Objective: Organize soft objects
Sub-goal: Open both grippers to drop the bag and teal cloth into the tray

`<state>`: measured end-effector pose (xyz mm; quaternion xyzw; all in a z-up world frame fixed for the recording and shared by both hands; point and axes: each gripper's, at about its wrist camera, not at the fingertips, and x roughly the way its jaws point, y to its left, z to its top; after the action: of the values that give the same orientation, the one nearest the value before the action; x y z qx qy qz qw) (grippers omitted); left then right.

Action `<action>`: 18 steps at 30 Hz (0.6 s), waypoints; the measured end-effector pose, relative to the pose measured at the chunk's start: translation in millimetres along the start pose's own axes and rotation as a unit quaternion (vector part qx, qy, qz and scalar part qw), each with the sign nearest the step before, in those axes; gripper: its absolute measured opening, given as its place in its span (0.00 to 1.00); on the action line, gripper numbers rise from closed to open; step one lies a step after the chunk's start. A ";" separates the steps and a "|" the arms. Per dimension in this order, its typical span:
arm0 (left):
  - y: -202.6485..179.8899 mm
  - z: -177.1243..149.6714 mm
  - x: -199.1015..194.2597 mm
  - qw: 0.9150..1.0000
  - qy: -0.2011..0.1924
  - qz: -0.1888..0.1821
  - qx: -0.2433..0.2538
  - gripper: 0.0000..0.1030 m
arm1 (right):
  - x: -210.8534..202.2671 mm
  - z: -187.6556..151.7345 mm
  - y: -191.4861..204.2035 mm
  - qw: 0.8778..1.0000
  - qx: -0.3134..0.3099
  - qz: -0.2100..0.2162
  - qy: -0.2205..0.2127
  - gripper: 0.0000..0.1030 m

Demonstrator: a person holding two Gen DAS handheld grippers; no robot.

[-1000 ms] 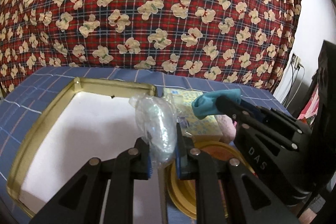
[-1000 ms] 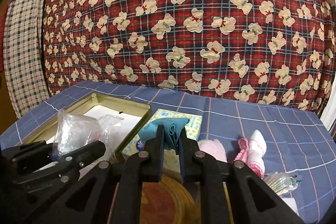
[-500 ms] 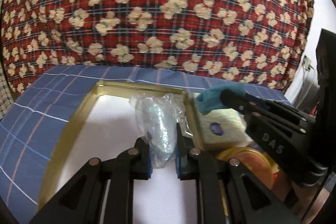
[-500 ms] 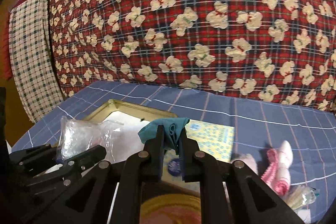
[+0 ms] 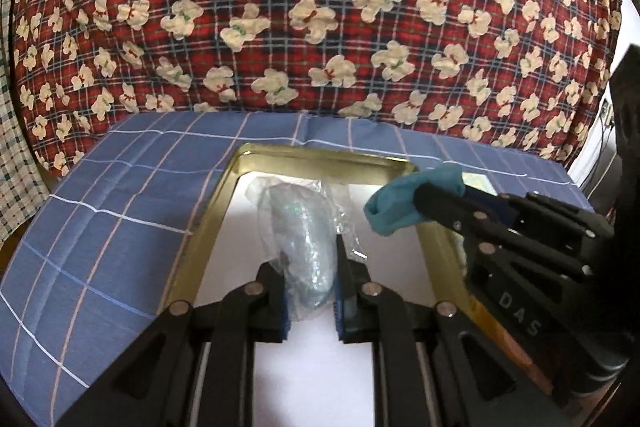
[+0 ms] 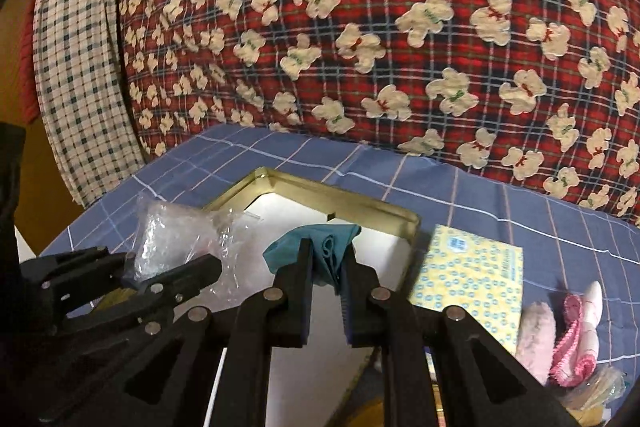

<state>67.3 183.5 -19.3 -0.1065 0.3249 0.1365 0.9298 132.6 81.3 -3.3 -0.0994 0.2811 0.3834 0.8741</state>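
The bag's (image 5: pixel 302 227) contents are blurred. The left gripper (image 5: pixel 310 291) clamps it over the tin (image 5: pixel 320 157); beside it, the right gripper (image 6: pixel 326 281) clamps a teal cloth (image 6: pixel 320 241).

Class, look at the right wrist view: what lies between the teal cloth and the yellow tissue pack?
In the right wrist view, the gold rim of the tin runs between the teal cloth and the yellow tissue pack.

Glossy gold metal forms the tin (image 5: pixel 224 211), its floor matt white. At its 12 o'clock a crinkly clear plastic bag (image 5: pixel 298 227) shines; at 2 o'clock hangs matt teal cloth (image 6: pixel 324 247) (softly folded). Matt black plastic grippers; blue checked cloth (image 5: pixel 112 211) beneath.
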 end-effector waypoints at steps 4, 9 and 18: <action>8.0 1.2 4.7 1.000 0.011 -0.001 -0.002 0.13 | 8.8 0.7 3.7 1.000 -0.004 0.003 0.014 0.13; 13.3 -1.0 9.3 1.000 0.014 0.013 -0.001 0.17 | 17.2 0.8 9.1 0.999 0.001 0.017 0.028 0.19; 29.7 -2.3 6.0 0.999 0.006 0.044 -0.010 0.41 | 16.5 -3.6 19.0 1.000 0.004 -0.009 0.016 0.48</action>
<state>60.9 211.8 -28.1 -0.1023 0.3336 0.1799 0.9197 126.4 103.0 -14.8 -0.1046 0.2953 0.3729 0.8734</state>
